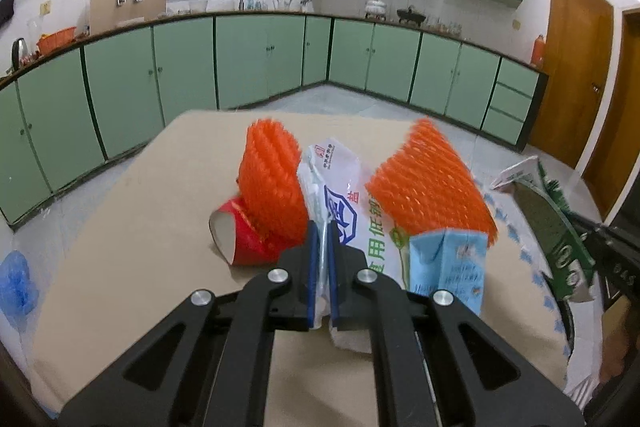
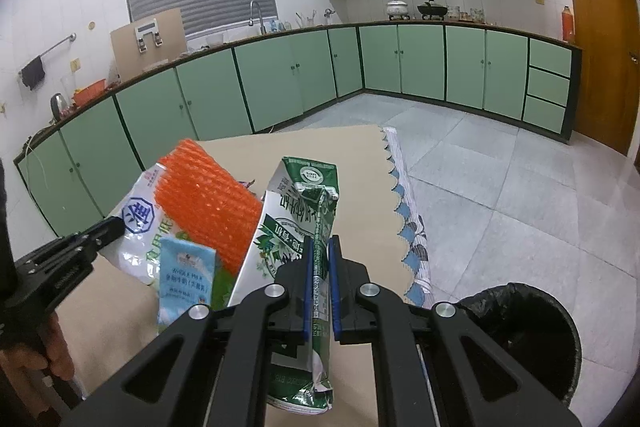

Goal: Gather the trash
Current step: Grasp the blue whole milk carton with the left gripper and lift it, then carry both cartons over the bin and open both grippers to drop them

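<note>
My left gripper (image 1: 323, 227) is shut on a white plastic salt bag (image 1: 352, 211) with blue print, held over the tan table (image 1: 140, 247). My right gripper (image 2: 321, 247) is shut on a flattened green milk carton (image 2: 298, 215), held above the table's right side. The carton also shows at the right of the left wrist view (image 1: 552, 227). On the table lie two orange foam nets (image 1: 272, 183) (image 1: 432, 183), a crushed red paper cup (image 1: 244, 235) and a small blue milk box (image 1: 448, 267). The salt bag (image 2: 140, 223) and left gripper (image 2: 116, 227) show in the right wrist view.
A black-lined trash bin (image 2: 520, 331) stands on the floor at the table's right front. A patterned cloth (image 2: 408, 211) hangs over the table's right edge. A blue plastic bag (image 1: 16, 287) lies to the left of the table. Green kitchen cabinets (image 1: 248, 63) line the walls beyond.
</note>
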A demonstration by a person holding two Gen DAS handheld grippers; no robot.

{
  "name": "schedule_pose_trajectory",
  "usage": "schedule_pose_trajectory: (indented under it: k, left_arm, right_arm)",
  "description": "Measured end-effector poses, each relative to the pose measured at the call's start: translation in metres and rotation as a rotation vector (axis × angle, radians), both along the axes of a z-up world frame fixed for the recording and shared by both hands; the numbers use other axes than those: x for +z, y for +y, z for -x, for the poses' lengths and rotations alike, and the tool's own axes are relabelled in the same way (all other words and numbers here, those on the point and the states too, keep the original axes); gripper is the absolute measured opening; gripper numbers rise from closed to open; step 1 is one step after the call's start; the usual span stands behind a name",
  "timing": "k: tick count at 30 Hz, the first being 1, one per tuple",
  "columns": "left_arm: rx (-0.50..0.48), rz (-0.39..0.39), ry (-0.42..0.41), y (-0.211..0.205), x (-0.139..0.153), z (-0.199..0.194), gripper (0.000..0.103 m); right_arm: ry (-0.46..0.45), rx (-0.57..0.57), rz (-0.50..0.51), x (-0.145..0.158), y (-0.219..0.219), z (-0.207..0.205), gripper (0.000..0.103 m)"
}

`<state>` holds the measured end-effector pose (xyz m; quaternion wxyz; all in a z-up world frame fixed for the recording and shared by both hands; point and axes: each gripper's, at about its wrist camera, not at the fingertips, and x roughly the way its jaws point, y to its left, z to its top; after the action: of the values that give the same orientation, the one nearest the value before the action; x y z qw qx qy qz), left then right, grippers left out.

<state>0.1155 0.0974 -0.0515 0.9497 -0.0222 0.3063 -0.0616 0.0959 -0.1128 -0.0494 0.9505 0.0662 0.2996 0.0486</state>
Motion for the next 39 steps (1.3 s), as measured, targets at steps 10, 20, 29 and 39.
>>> schedule_pose_trajectory:
  k: [10, 20, 29, 39]
  left_arm:
    - [-0.012, -0.006, 0.001, -0.007, -0.002, 0.02, 0.055]
    - [-0.118, -0.023, 0.017, -0.055, -0.017, 0.033, 0.073]
    - [-0.114, -0.076, 0.071, -0.085, -0.041, 0.025, 0.073]
    - [-0.108, -0.072, 0.063, -0.093, -0.039, 0.027, 0.041]
  right_arm:
    - [0.016, -0.014, 0.021, -0.003, -0.007, 0.008, 0.007]
    - [0.03, -0.045, 0.021, -0.004, -0.018, 0.022, 0.007]
    - [0.034, -0.08, 0.011, -0.007, -0.039, 0.033, 0.007]
    - [0.035, -0.112, -0.01, -0.009, -0.057, 0.039, 0.007]
